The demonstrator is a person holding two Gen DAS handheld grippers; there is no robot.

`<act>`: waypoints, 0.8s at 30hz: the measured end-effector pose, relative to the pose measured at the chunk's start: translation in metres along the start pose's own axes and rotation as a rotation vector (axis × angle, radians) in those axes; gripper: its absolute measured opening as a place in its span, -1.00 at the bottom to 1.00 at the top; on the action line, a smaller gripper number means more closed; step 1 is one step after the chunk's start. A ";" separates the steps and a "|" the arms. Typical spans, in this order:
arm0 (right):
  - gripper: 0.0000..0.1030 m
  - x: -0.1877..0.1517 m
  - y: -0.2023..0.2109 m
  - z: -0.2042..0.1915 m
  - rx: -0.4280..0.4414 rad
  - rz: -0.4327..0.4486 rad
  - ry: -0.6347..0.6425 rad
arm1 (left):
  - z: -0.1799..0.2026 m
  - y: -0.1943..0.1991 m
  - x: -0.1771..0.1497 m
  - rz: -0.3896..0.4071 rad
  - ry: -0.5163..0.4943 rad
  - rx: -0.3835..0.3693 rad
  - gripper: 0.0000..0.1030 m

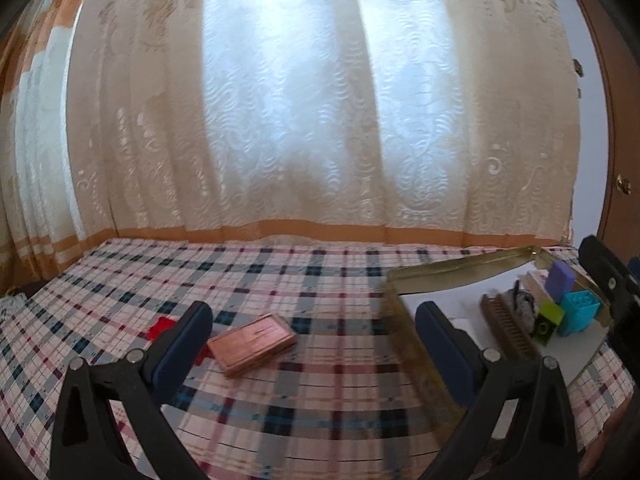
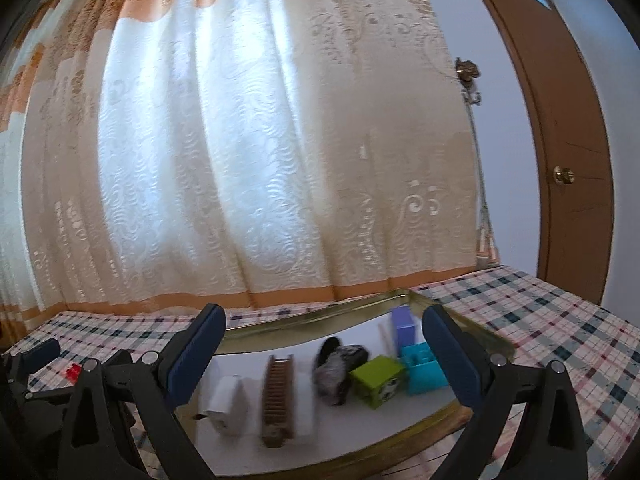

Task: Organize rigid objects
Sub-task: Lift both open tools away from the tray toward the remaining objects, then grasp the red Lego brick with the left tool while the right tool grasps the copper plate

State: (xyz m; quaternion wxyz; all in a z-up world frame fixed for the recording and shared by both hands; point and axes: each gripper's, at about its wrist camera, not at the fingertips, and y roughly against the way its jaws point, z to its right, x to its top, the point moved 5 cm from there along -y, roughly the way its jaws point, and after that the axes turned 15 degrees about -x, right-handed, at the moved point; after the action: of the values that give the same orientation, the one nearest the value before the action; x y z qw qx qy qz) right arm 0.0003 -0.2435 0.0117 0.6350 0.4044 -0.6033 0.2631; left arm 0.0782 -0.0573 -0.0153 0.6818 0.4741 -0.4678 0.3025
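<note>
Left gripper (image 1: 314, 334): jaws spread wide, nothing between them. It hovers low over the checked cloth (image 1: 320, 400), fingers pointing forward toward the curtain (image 1: 304, 100).

Copper-coloured flat case (image 1: 253, 343): lies on the cloth left of the tray (image 1: 404, 320), well apart from it, just inside the left finger — by the look of it the next piece to be gathered.

Red piece (image 1: 162, 326): on the cloth farther left of the tray, partly hidden behind the left finger; its shape cannot be made out.

Right gripper (image 2: 324, 350): jaws likewise wide open and empty, poised above the tray, angled slightly down over its contents.

Tray contents, all on the white floor inside the gold rim — apparently the collecting place for sorted items:
- white block (image 2: 228, 404), at the tray's left end;
- brown comb-like bar (image 2: 277, 396), beside it;
- dark furry-looking object (image 2: 336, 364), blurred;
- green cube (image 2: 378, 378);
- turquoise block (image 2: 422, 368);
- purple block (image 2: 404, 328), upright toward the tray's far corner.
</note>
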 end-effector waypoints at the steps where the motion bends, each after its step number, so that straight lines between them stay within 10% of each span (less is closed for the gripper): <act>1: 0.95 -0.001 0.001 -0.005 0.007 -0.001 0.004 | -0.006 0.001 0.000 -0.001 0.004 0.005 0.99; 24: 0.95 -0.030 0.009 -0.154 0.275 -0.134 0.184 | -0.185 0.011 -0.004 -0.044 0.207 0.234 0.99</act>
State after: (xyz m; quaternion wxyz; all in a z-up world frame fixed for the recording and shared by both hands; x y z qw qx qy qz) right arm 0.0743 -0.1062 -0.0073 0.6423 0.5011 -0.4726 0.3362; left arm 0.1323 0.1187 -0.0357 0.6731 0.5264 -0.3462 0.3874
